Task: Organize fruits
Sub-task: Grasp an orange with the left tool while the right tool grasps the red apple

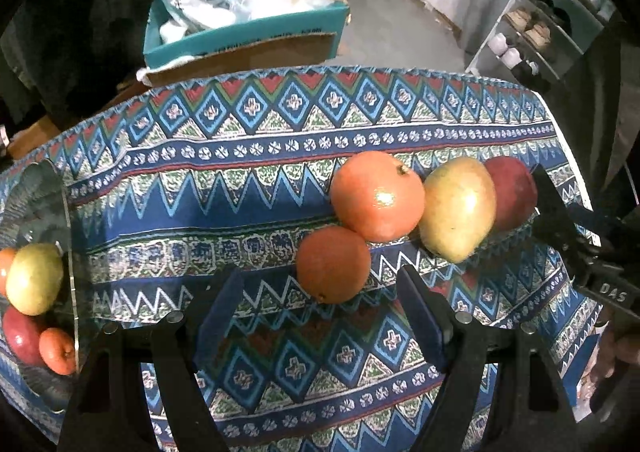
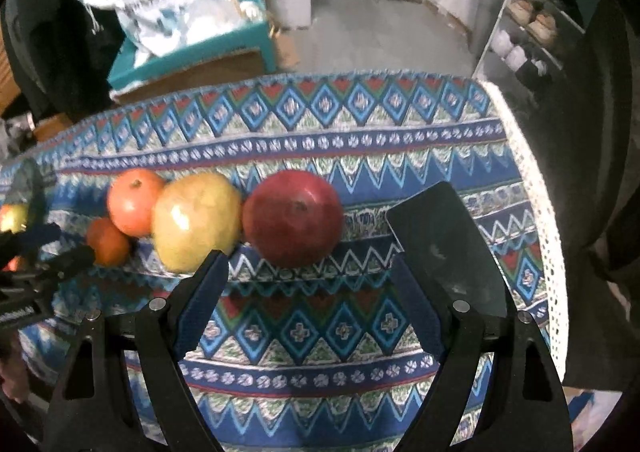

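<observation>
Four fruits lie touching in a row on the patterned worktop (image 1: 280,187). Both claws, left claw (image 1: 320,308) and right claw (image 2: 308,284), hang wide and empty. Nudging the orange (image 1: 333,270) or red apple (image 2: 293,217) could roll the neighbours away.

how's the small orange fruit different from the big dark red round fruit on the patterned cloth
The small orange fruit is plainly smaller and bright orange; the big dark red round fruit is larger and deep red. The orange one lies at the row's left end, touching the pinkish-orange fruit; the red one lies at the right end, beside the yellow-green fruit. Both are roundish, and rest ungripped on the patterned cloth.
</observation>
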`<action>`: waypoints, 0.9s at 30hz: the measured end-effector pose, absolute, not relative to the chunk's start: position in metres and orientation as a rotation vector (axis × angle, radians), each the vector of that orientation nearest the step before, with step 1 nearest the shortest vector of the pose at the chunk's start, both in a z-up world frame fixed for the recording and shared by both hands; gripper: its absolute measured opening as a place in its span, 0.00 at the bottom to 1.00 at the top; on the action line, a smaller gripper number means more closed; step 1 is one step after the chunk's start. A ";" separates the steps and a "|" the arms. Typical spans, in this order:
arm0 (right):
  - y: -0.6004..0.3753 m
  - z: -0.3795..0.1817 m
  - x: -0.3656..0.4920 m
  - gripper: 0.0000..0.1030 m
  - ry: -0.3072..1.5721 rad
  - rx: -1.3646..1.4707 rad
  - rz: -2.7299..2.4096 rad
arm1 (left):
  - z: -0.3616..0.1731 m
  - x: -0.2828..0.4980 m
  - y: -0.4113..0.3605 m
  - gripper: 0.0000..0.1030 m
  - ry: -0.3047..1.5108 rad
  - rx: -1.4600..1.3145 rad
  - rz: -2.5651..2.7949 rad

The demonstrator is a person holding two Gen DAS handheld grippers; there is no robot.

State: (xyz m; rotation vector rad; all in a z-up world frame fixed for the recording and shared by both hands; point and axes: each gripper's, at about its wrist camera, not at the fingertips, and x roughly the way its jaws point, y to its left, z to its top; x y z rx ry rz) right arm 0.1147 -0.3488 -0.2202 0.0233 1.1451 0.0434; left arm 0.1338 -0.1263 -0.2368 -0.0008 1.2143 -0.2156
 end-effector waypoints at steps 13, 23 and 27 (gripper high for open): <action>-0.347 -0.260 0.144 0.81 1.194 0.028 0.129 | -0.263 0.151 -0.130 0.78 1.267 -0.026 -0.227; -0.352 -0.269 0.156 0.79 1.189 0.083 0.166 | -0.273 0.154 -0.136 0.74 1.267 -0.018 -0.246; -0.353 -0.269 0.157 0.75 1.185 0.089 0.169 | -0.273 0.150 -0.144 0.66 1.252 0.041 -0.247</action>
